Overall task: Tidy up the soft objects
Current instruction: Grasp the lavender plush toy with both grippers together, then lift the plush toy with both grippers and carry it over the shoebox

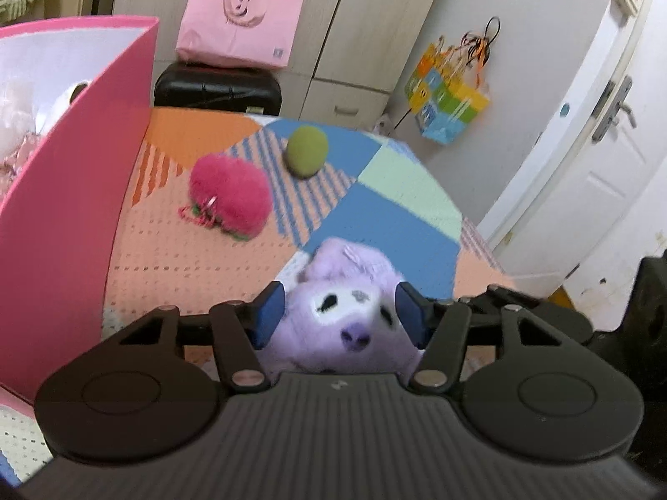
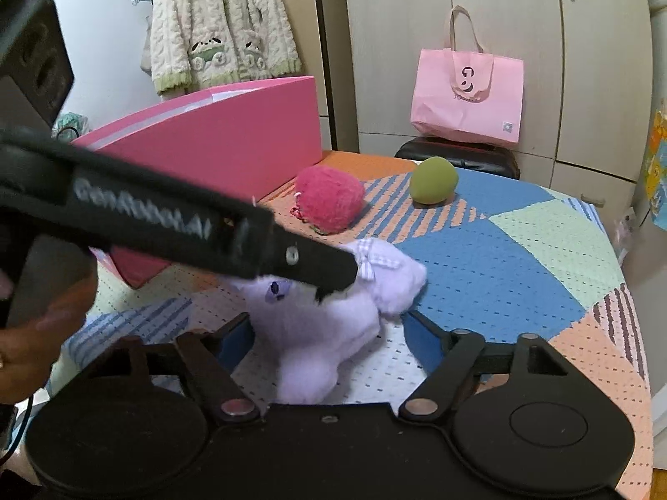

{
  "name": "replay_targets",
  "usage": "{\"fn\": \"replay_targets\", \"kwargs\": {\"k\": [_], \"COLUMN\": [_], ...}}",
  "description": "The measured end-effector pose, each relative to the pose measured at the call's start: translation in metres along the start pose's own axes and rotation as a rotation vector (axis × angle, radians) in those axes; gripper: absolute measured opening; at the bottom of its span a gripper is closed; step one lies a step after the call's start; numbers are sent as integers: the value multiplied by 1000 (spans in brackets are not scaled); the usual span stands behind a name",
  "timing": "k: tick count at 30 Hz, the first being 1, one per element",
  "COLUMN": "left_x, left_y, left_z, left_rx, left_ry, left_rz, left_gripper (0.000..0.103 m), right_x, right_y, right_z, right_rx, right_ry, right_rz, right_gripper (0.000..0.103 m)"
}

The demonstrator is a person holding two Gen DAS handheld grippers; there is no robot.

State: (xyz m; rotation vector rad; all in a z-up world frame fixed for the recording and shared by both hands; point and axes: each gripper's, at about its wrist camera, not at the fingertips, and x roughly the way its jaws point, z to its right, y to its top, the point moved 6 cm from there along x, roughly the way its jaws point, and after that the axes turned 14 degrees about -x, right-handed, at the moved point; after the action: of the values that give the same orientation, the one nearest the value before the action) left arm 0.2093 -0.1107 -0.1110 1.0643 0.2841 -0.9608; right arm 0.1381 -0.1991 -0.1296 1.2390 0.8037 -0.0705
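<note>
The purple plush toy [image 1: 346, 316] lies at the near edge of the bed [image 2: 521, 258], on the patterned cover, between both of my tools. The risk I see is the toy slipping or being tugged two ways: it is soft and squashy, so if I close on loose fur rather than its body it could slide out on the way to the pink box [image 2: 233, 141] at the far left, or be stretched if my two hands pull apart.

My left hand-held gripper [image 1: 339, 312] has its blue pads on either side of the toy's face, parted only a little; they sit right against the fur, though I can't tell if they press firmly. My right hand-held gripper [image 2: 329, 333] is spread wide around the toy's lower body, with clear space between the pads and the plush, so it holds nothing.

Farther off, the pink fluffy ball [image 2: 329, 200] and the green ball [image 2: 433, 181] wait on the bed; a careless swing could knock them rolling.
</note>
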Motion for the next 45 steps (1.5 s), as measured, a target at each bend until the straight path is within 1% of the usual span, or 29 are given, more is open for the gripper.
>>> {"fn": "replay_targets", "kwargs": {"k": [1, 3, 5, 7, 9, 12, 17, 19, 24, 31, 35, 38, 45], "left_x": [0, 0, 3, 5, 5, 3, -3, -7, -21, -44, -59, -69, -95], "left_y": [-1, -2, -3, -5, -6, -9, -16, -18, -24, -31, -33, -32, -26], "left_z": [-1, -2, -3, -4, -4, -1, 12, 16, 22, 18, 13, 7, -11], "left_rx": [1, 1, 6, -2, -5, 19, 135, 175, 236, 261, 248, 228, 129], "left_ry": [-5, -8, -19, -29, -26, -16, 29, 36, 37, 31, 13, -4, -57], "left_rz": [-3, -8, -28, -54, -56, -53, -57, -74, -119, -148, -180, -204, -251], "left_gripper": [58, 61, 62, 64, 64, 63, 63, 62, 62, 60, 59, 59, 59], "right_x": [0, 1, 3, 4, 3, 2, -3, -6, -16, -26, -32, -34, -41], "right_y": [0, 0, 0, 1, 1, 1, 0, 0, -1, 0, 6, 12, 29], "right_z": [-1, -6, -10, -13, -14, -15, -20, -21, -26, -39, -48, -54, -71], "right_rx": [-5, -34, -59, -71, -67, -48, -38, -21, -2, 4, 11, 46, 29], "right_ry": [0, -19, -38, -34, -32, -31, -44, -34, 4, 48, 76, 127, 209], "right_rz": [5, 8, 6, 14, 18, 25, 20, 14, -4, -12, -43, -86, -135], "right_gripper": [78, 77, 75, 66, 65, 64, 63, 62, 62, 62, 62, 63, 62]}}
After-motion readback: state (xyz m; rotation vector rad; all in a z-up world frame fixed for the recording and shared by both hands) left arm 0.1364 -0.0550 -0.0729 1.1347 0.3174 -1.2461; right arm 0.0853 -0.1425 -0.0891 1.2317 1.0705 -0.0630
